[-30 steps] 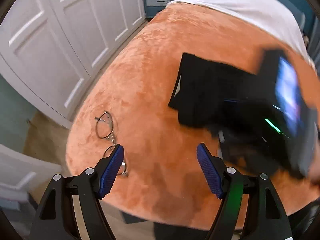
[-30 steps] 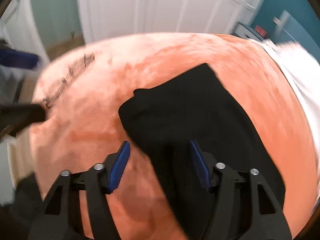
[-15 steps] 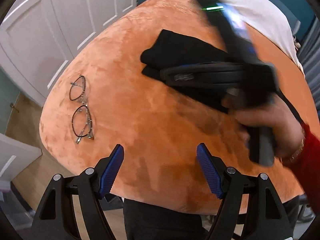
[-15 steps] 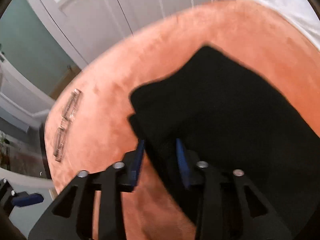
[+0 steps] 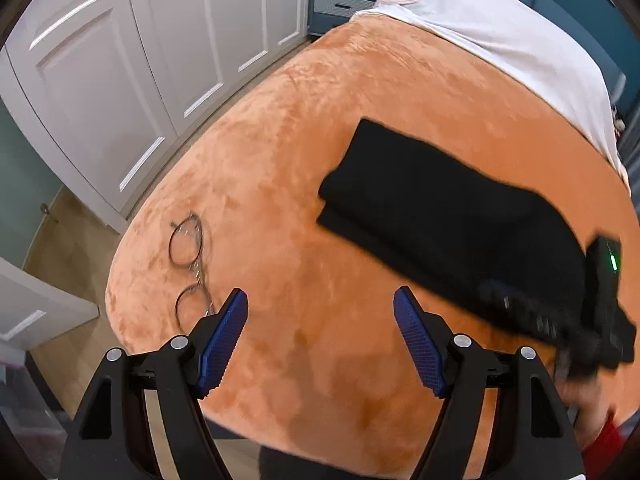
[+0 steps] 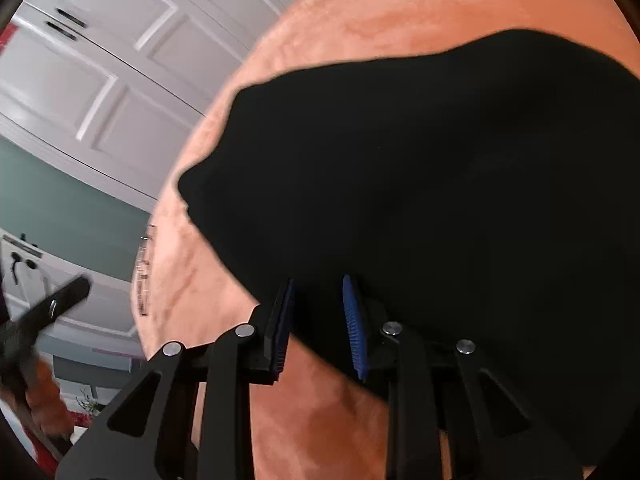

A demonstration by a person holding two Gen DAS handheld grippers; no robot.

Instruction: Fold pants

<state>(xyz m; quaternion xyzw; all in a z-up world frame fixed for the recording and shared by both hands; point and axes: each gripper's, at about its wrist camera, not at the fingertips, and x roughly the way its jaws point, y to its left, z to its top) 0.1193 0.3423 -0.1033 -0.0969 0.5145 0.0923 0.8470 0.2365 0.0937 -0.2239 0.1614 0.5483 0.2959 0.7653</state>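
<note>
Black pants [image 5: 440, 208] lie folded in a long strip on an orange plush bed cover [image 5: 280, 140]. My left gripper [image 5: 320, 300] hovers open over bare cover, nearer than the pants and left of them, with nothing between its blue pads. In the left wrist view the right tool's black body [image 5: 604, 272] sits blurred over the pants' near right end. In the right wrist view the pants [image 6: 440, 180] fill the frame. My right gripper [image 6: 318, 288] is low at their near edge, its jaws narrow and closing with the fabric edge between them.
A pair of round glasses [image 5: 188, 256] lies on the cover near its left edge, close to my left finger. White wardrobe doors [image 5: 120, 80] stand to the left across a strip of wood floor. A white sheet [image 5: 500, 40] covers the bed's far end, by a blue nightstand [image 5: 340, 4].
My right gripper has swung across the pants, rolled, and dropped to their near edge, and its jaws have narrowed. The left gripper stays open over the bare cover.
</note>
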